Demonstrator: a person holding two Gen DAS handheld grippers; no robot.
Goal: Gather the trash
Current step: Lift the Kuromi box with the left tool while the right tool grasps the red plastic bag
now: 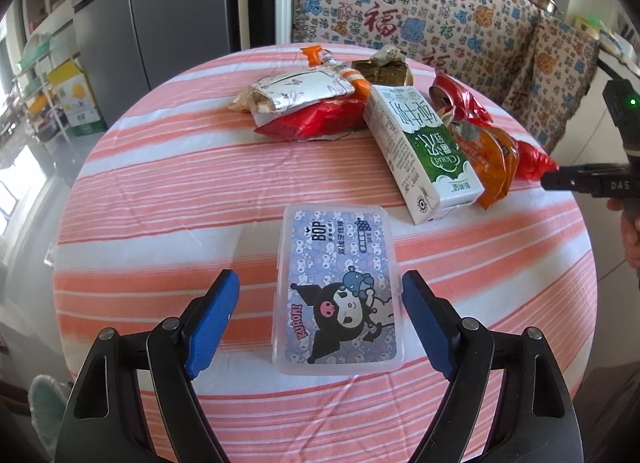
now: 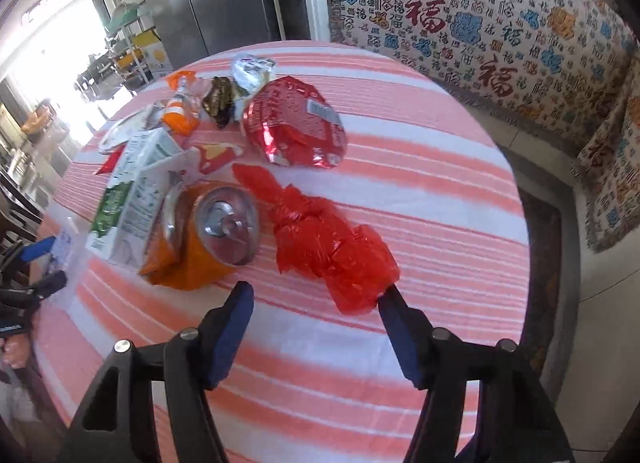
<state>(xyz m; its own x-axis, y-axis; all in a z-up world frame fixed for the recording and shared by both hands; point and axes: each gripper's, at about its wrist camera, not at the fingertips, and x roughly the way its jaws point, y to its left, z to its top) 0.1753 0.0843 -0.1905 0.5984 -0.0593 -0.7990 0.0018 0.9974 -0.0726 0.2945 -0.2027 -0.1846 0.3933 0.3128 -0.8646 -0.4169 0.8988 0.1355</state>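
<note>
- A grey fridge (image 1: 160, 11) stands past the far left edge of the round desk (image 1: 160, 191), which wears a pink-and-white striped cloth; a patterned throw (image 1: 400, 3) covers the seat behind it.
- The left gripper (image 1: 320, 327) hovers low over the near edge, jaws wide apart and holding nothing. A clear plastic floss-pick box (image 1: 338, 295) with a cartoon label lies flat between them, touching neither pad.
- Beyond the box, the trash heap: a silver foil wrapper (image 1: 300, 91) on a red wrapper (image 1: 312, 123), then a green-and-white milk carton (image 1: 416, 147) on its side, leaning against a crushed orange can (image 2: 212, 231).
- A crumpled red plastic bag (image 2: 332, 247) lies just right of the can, with a flattened red foil pack (image 2: 296, 127) behind it.
- The right gripper (image 2: 316, 327) has jaws spread apart; the bag's near end sits just inside the right pad, seemingly touching it, unclamped.
</note>
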